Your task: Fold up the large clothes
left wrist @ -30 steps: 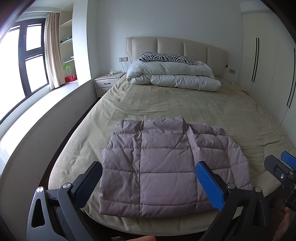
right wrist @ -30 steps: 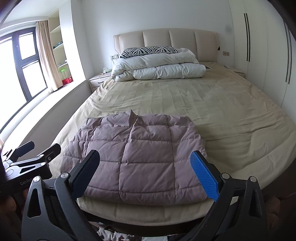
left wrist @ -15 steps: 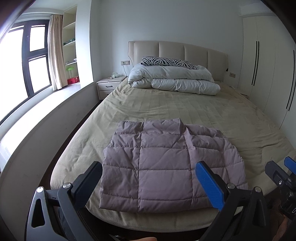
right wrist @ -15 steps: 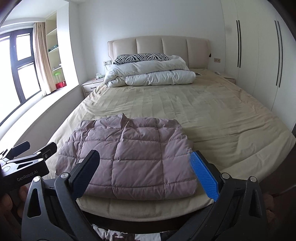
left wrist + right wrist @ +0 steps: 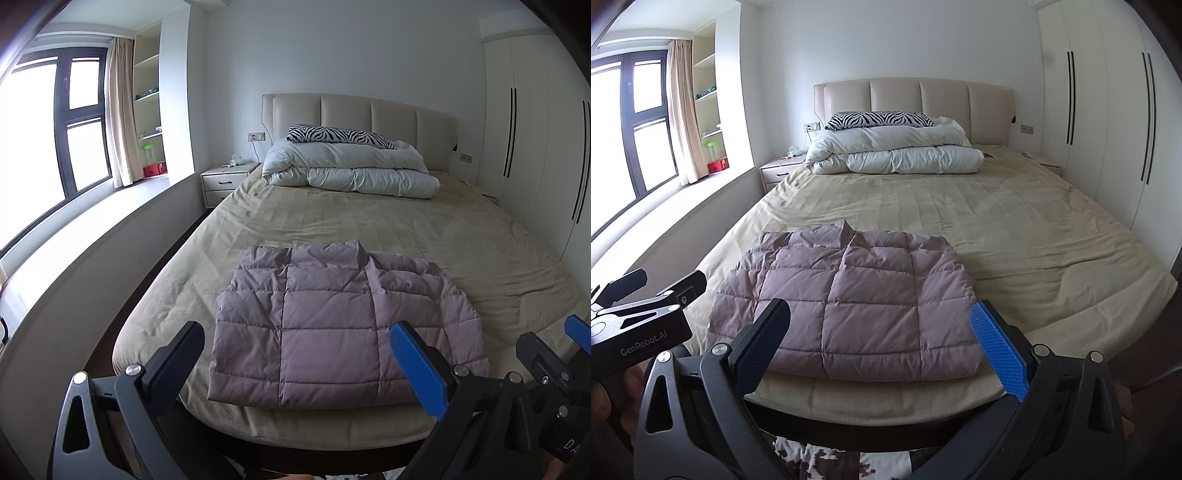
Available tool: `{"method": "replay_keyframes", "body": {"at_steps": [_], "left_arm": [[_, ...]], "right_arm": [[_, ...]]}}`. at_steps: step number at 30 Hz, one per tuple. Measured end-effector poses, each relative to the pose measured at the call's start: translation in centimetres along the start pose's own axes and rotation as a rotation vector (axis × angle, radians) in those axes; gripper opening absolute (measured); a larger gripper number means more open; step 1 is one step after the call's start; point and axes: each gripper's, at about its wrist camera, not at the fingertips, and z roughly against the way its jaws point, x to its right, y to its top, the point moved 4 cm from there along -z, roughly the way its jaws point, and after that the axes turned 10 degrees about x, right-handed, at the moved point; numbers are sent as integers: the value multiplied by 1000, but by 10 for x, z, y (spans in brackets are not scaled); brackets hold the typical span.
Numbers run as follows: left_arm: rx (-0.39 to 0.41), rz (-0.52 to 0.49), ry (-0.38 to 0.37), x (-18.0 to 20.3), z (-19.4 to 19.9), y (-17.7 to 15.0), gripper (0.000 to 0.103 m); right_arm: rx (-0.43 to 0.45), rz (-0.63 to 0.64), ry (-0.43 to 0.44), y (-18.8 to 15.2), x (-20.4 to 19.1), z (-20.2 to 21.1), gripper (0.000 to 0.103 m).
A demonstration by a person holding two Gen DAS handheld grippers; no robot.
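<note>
Left wrist view: left hand-held gripper (image 5: 295,365) spread and empty, short of the folded quilted puffer jacket (image 5: 343,332), a mauve, padded rectangle at the bed (image 5: 424,236) foot edge.

Right wrist view: right hand-held gripper (image 5: 886,343) likewise spread; jacket (image 5: 849,306) just beyond, apparently finished.

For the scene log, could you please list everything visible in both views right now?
Quilted mauve puffer jacket: one, folded, at the bed's foot.
Beige bed: one, padded cream headboard.
White folded duvet: one, by the headboard.
Zebra-striped pillow: one, on the duvet.
White nightstand: one, left of the bed.
White wardrobe: right wall.
Dark-framed window, beige curtain: left.
Left gripper: open, empty.
Right gripper: open, empty.
</note>
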Motion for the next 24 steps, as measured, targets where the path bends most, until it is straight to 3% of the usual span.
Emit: {"method": "replay_keyframes", "body": {"at_steps": [6, 24], "left_arm": [[31, 1, -10, 1, 11, 6, 103], [21, -4, -16, 10, 0, -7, 103]], "right_arm": [[32, 51, -17, 6, -8, 18, 100], [53, -11, -48, 8, 8, 25, 100]]}}
